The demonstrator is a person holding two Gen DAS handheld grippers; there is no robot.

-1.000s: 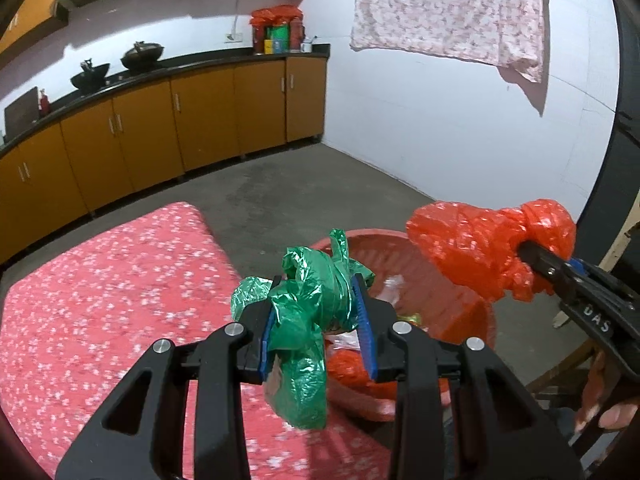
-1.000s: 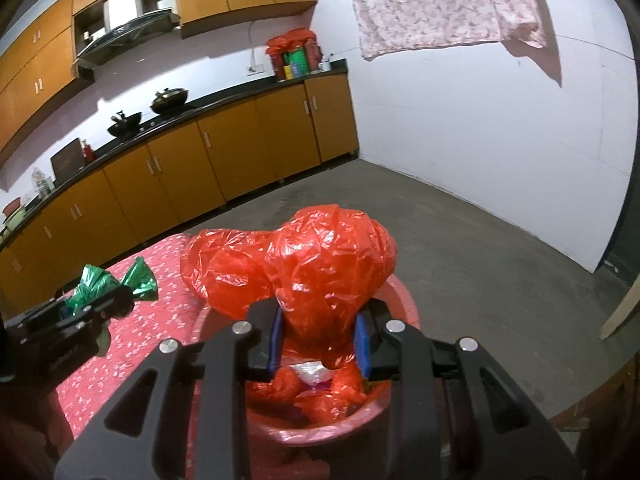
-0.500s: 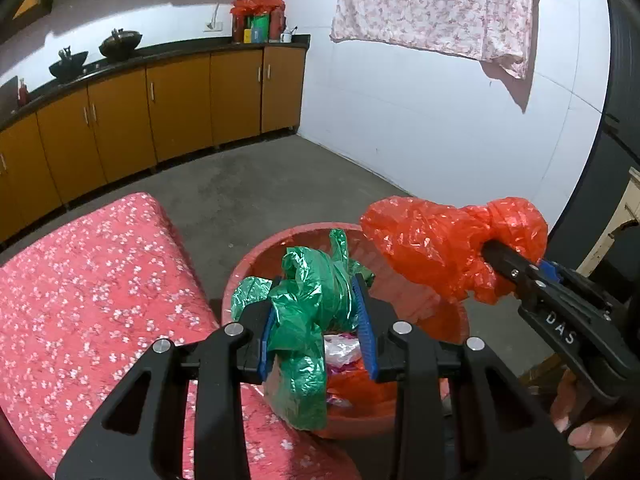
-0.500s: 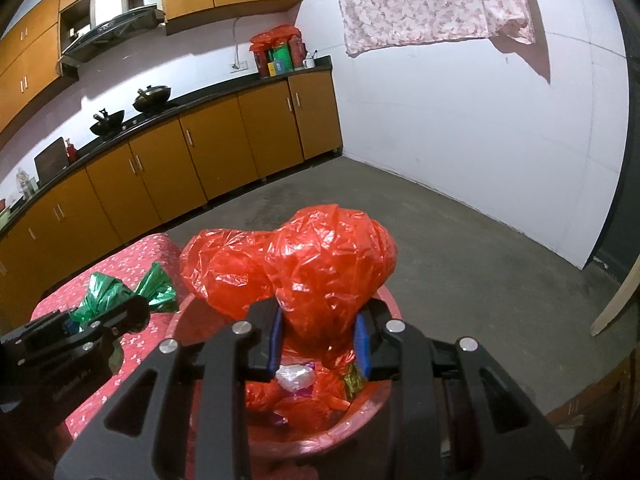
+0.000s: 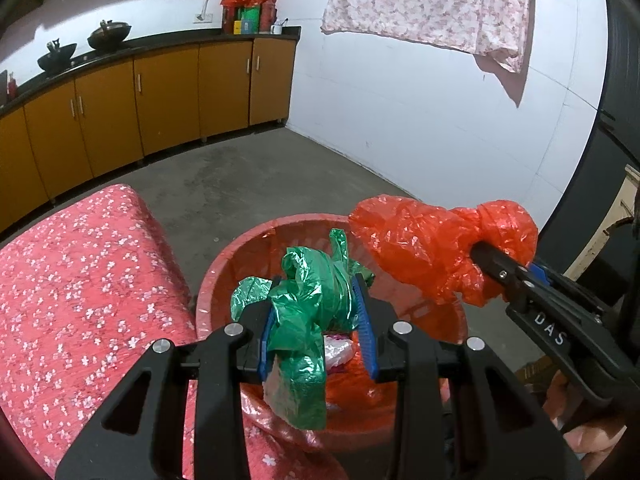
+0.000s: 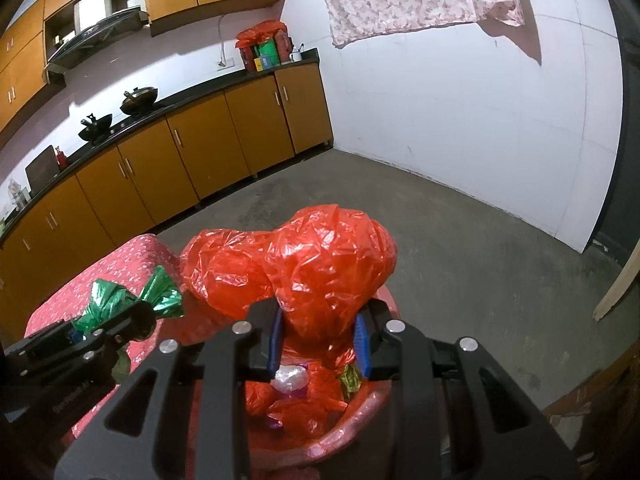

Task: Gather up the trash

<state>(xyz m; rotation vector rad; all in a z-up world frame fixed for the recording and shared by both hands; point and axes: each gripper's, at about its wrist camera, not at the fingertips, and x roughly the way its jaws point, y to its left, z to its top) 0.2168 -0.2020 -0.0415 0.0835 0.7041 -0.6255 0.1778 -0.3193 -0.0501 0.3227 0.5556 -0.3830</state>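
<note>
Both bags now hang over the red basin (image 5: 224, 264); my left gripper (image 5: 316, 320) pinches the green bag (image 5: 316, 300), right gripper (image 6: 318, 338) the orange bag (image 6: 328, 264); I release low, centred.

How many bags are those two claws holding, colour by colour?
Green bag: 1, in the left gripper.
Red bag: 1, in the right gripper.
Total: 2, both held over the red basin.
</note>
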